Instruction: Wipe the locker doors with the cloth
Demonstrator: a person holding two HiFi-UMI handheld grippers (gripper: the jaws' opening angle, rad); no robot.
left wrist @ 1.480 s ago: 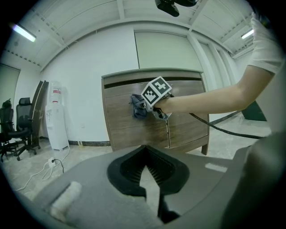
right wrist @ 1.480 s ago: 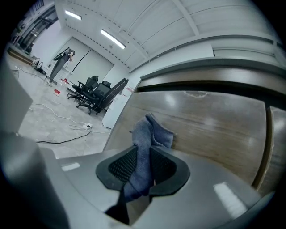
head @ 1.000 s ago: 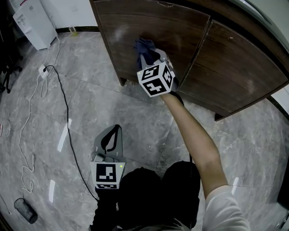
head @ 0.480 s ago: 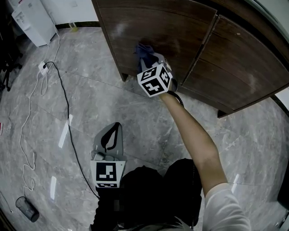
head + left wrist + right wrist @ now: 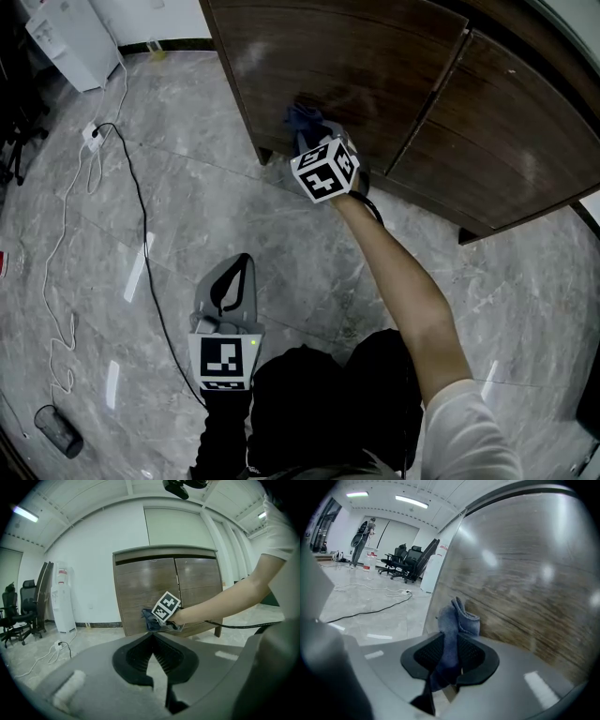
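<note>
My right gripper point(image 5: 305, 127) is shut on a blue cloth point(image 5: 302, 120) and presses it against the lower part of the left locker door point(image 5: 356, 56), near its bottom edge. In the right gripper view the cloth point(image 5: 454, 625) sticks out from between the jaws, its folded end against the brown wood door point(image 5: 525, 592). The right locker door point(image 5: 497, 141) is beside it. My left gripper point(image 5: 232, 292) hangs low over the floor, away from the locker, its jaws closed with nothing between them point(image 5: 151, 639). The left gripper view shows the cloth point(image 5: 150, 619) on the door from afar.
The locker stands on short legs over a grey marble floor point(image 5: 187, 206). A white cable point(image 5: 66, 234) and a black cable point(image 5: 141, 225) trail across the floor at the left. A white water dispenser point(image 5: 70, 42) stands at the back left. Office chairs point(image 5: 18, 611) are further left.
My right gripper has slid down the left door with the cloth, from the middle of the door toward its bottom edge. The left gripper has stayed where it was.
</note>
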